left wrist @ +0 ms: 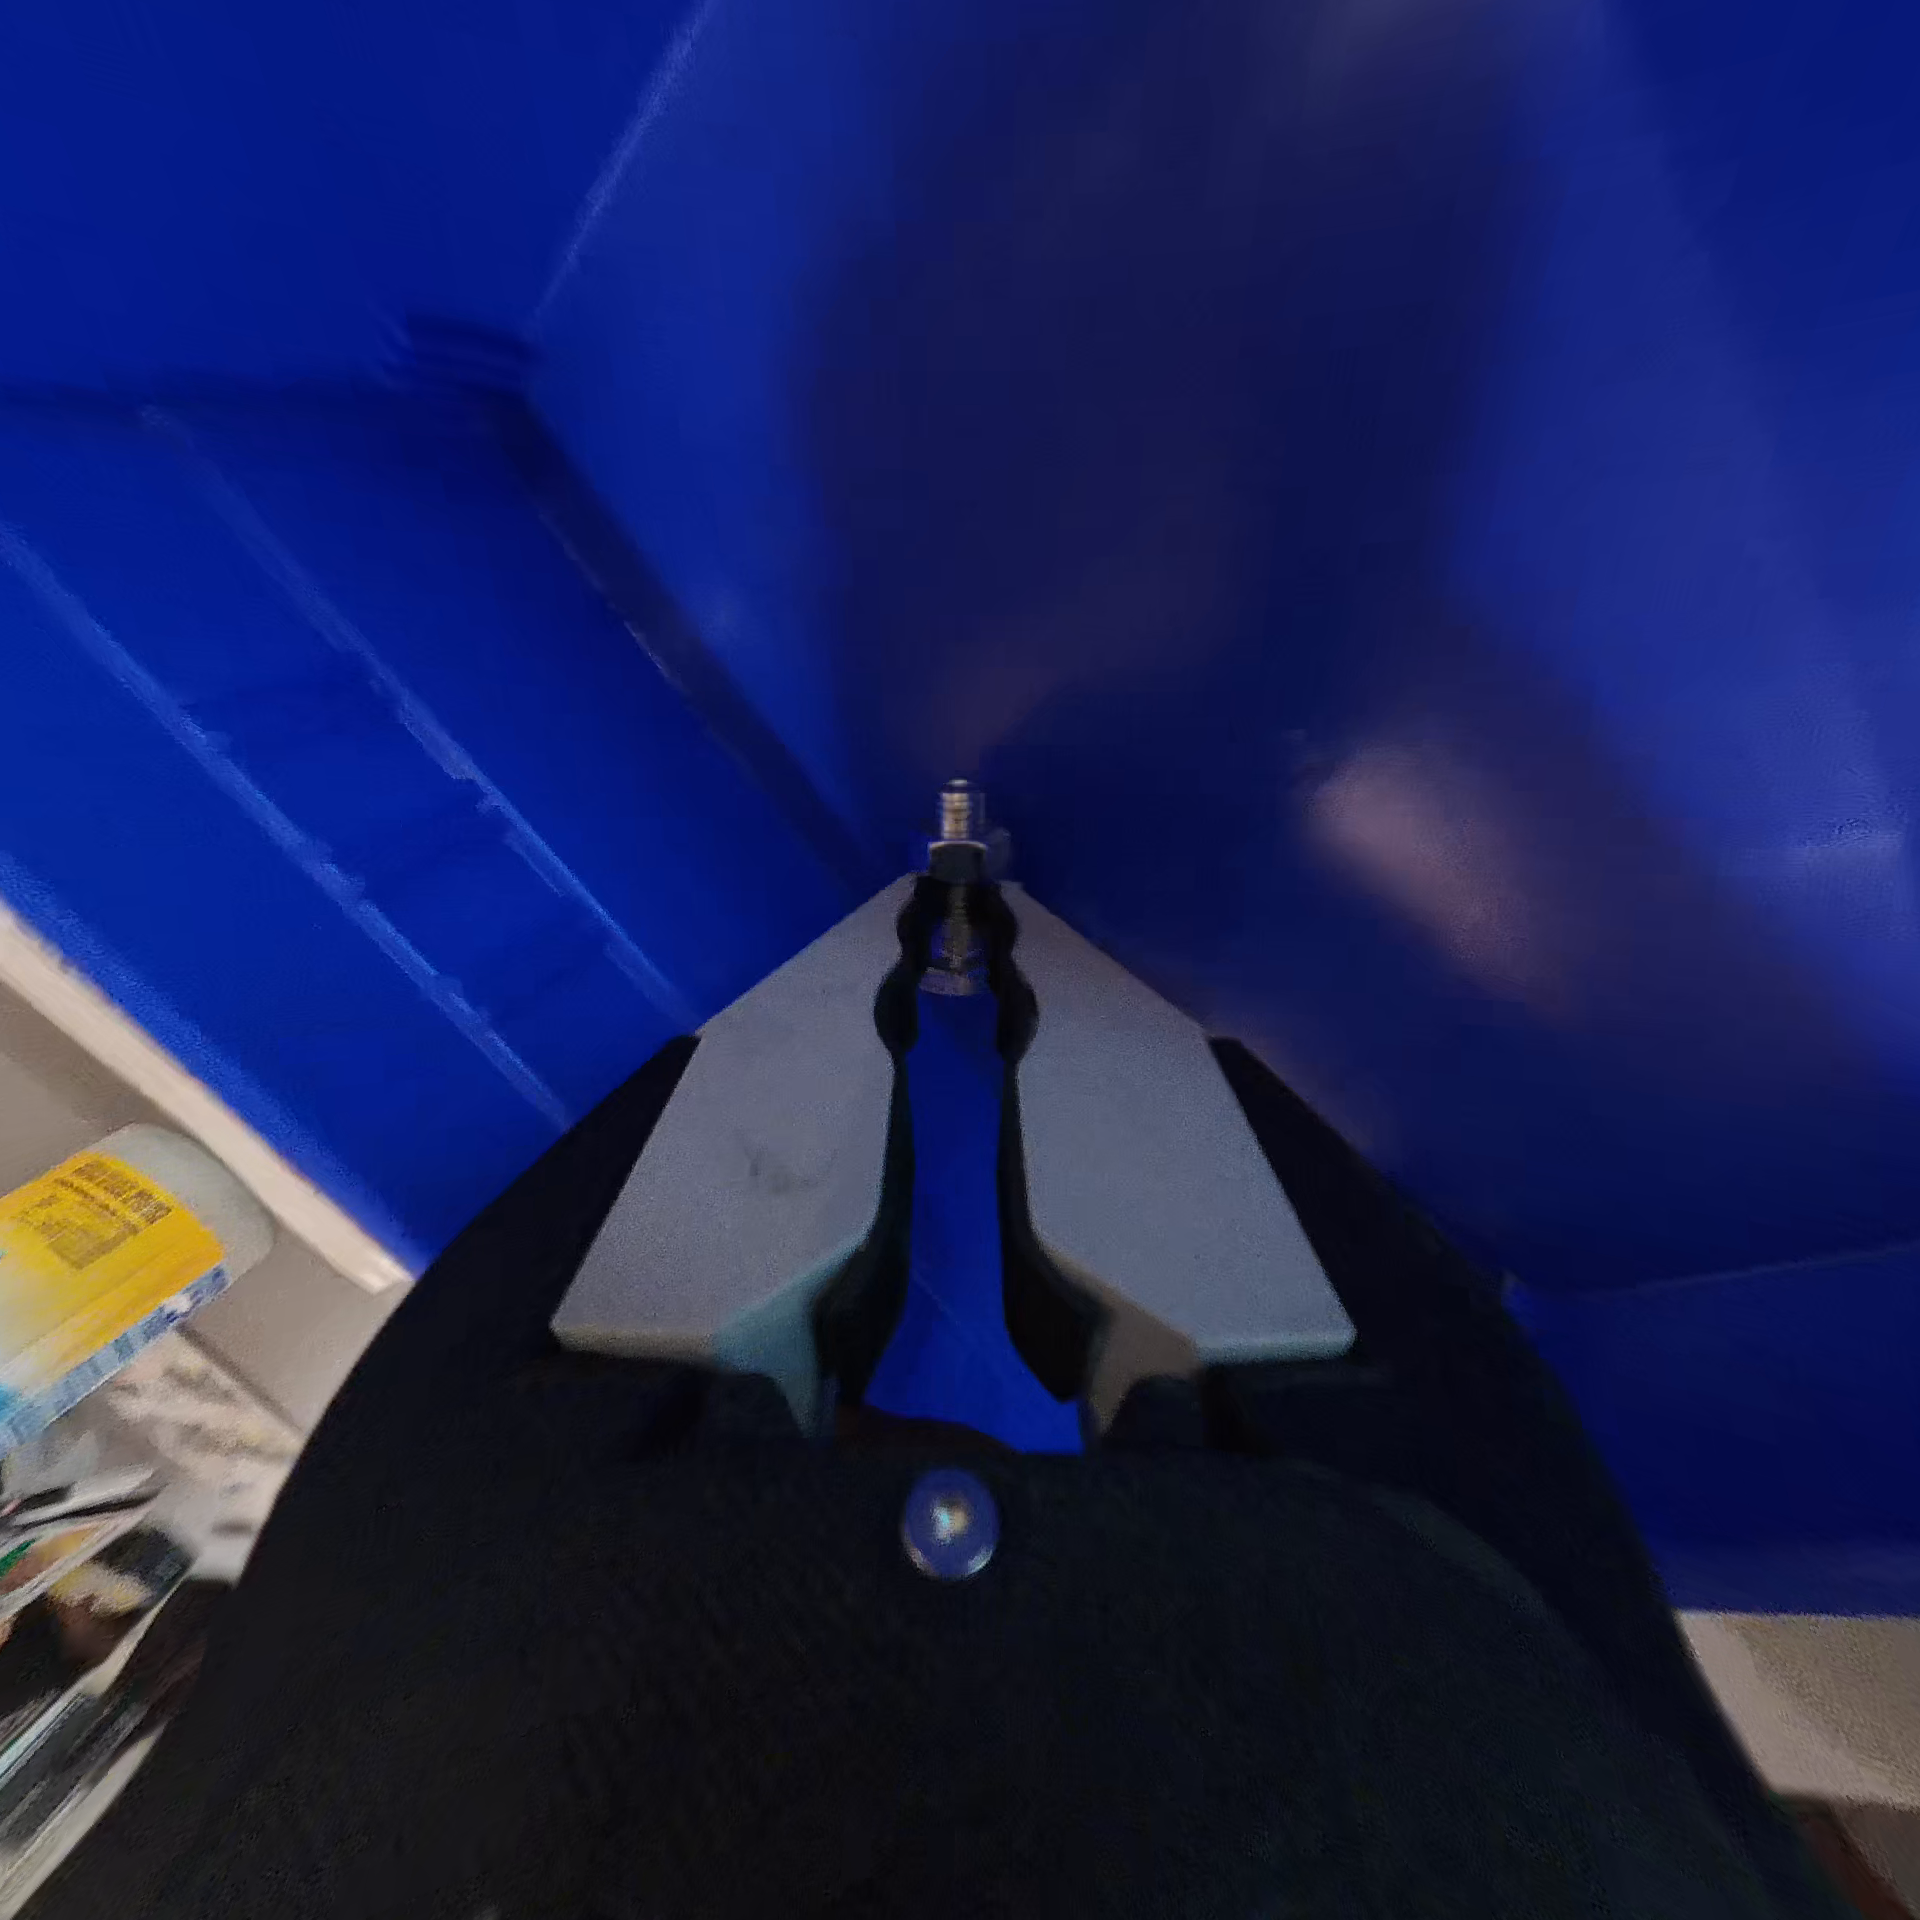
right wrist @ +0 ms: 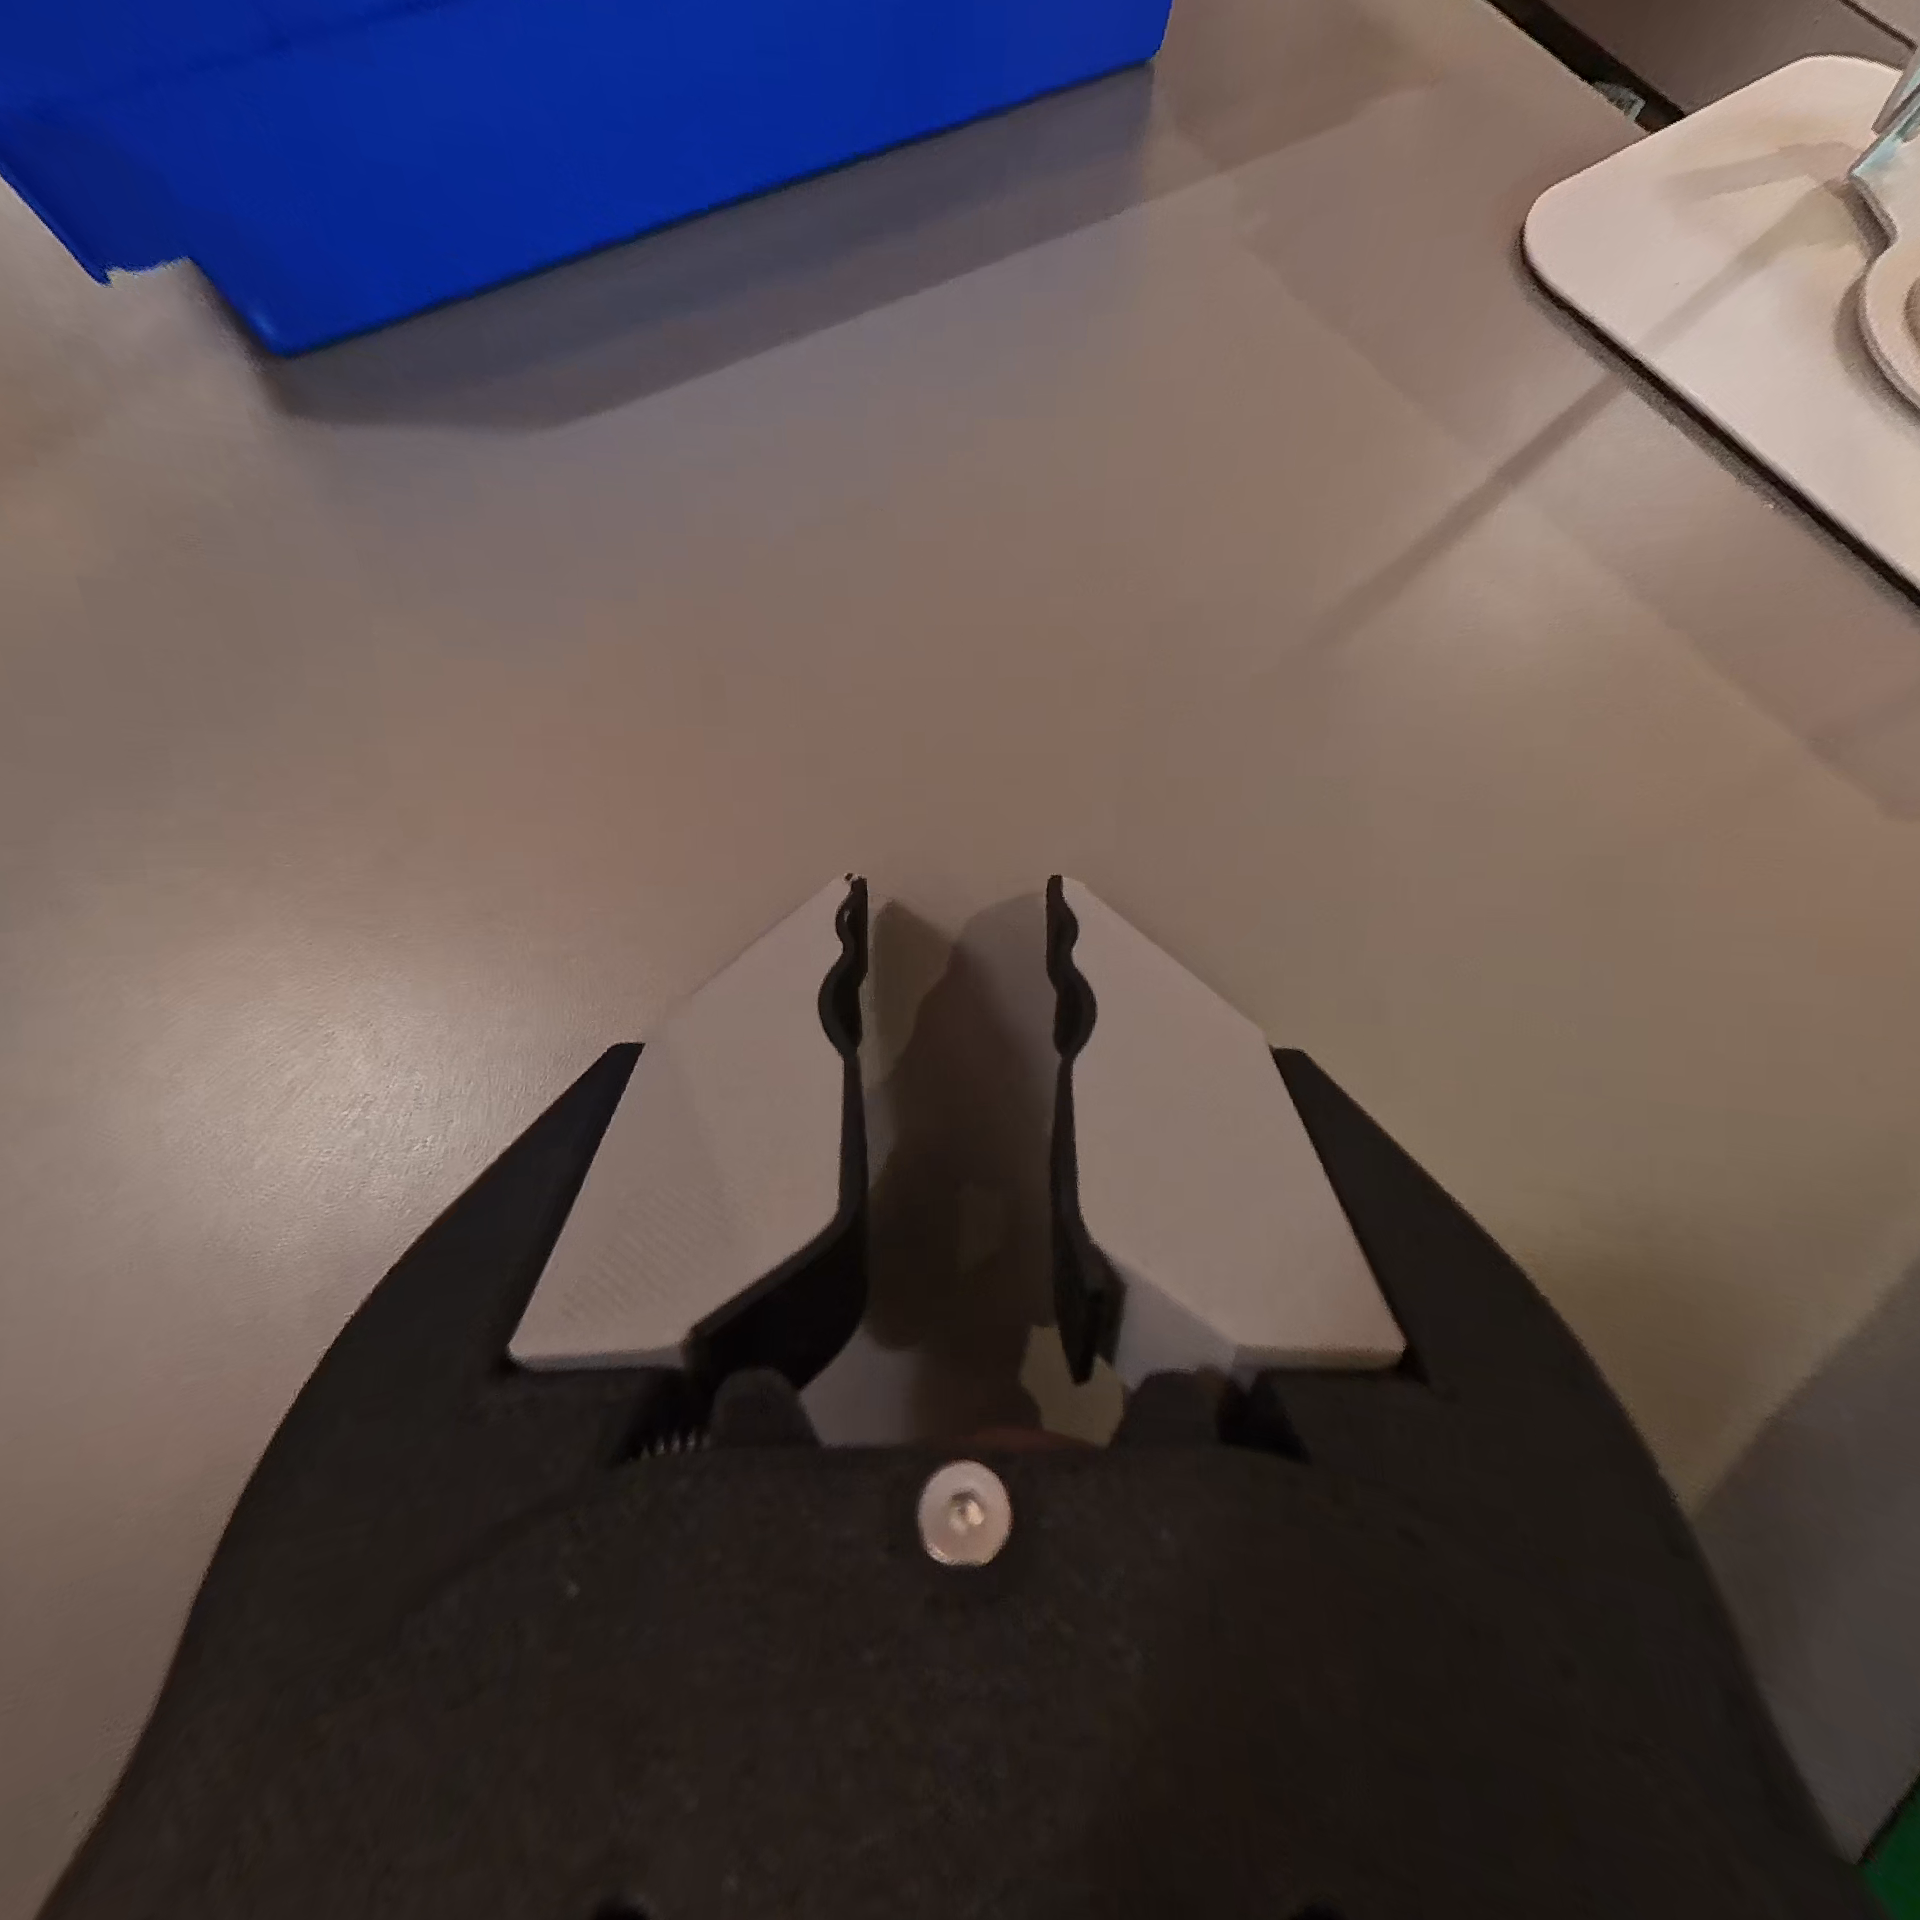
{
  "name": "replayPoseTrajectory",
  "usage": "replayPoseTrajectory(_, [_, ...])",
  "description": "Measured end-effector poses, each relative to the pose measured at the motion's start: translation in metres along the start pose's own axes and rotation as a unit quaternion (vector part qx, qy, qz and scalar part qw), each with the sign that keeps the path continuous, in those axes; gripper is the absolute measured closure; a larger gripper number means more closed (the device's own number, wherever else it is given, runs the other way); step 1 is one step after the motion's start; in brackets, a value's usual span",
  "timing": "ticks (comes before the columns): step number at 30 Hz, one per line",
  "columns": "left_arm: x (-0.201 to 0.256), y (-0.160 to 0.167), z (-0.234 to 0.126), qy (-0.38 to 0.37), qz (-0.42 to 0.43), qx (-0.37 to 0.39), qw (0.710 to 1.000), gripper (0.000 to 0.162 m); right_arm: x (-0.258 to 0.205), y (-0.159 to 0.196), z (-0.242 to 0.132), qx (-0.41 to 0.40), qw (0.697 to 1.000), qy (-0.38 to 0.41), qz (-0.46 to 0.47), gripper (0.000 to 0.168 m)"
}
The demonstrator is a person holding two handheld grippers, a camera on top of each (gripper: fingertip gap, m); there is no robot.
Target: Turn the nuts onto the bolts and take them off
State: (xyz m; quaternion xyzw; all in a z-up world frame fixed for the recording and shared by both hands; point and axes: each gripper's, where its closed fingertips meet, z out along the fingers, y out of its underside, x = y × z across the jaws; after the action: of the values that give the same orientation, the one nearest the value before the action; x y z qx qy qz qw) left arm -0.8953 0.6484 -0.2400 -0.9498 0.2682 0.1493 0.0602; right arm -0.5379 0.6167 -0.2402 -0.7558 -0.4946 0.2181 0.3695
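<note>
In the left wrist view my left gripper (left wrist: 956, 894) reaches into a blue bin (left wrist: 1247, 416). Its black pads are closed on the threaded shank of a silver bolt (left wrist: 952, 816). The bolt's threaded end sticks out past the fingertips and its head lies between the pads, nearer the camera. A dark hex nut (left wrist: 958, 858) sits on the bolt just beyond the fingertips. In the right wrist view my right gripper (right wrist: 954, 883) is open and empty, hovering low over the grey table (right wrist: 935, 623). The bin's outside also shows in the right wrist view (right wrist: 582, 156), at the top left.
A white flat base (right wrist: 1714, 260) with a metal part (right wrist: 1886, 156) on it lies at the far right of the table. A yellow-labelled pack (left wrist: 104, 1268) and other clutter lie outside the bin at the lower left of the left wrist view. Left tips to right tips: about 35 centimetres.
</note>
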Motion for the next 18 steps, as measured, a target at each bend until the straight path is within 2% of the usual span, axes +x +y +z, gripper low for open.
replayPoseTrajectory(4, [0.011,-0.029,-0.04,0.004,-0.023,0.15,0.988,0.154,0.003,-0.009,-0.007,0.033,0.999,-0.016,0.027,0.137])
replayPoseTrajectory(9, [0.049,-0.058,-0.096,0.067,-0.049,0.322,0.943,0.154,0.004,-0.016,-0.012,0.059,0.996,-0.031,0.053,0.137])
replayPoseTrajectory(14, [0.088,-0.076,-0.153,0.13,-0.056,0.458,0.877,0.155,-0.005,-0.035,-0.025,0.108,0.992,-0.047,0.037,0.137])
replayPoseTrajectory(18, [0.113,-0.085,-0.196,0.178,-0.056,0.538,0.822,0.155,-0.01,-0.046,-0.033,0.138,0.988,-0.054,0.035,0.137])
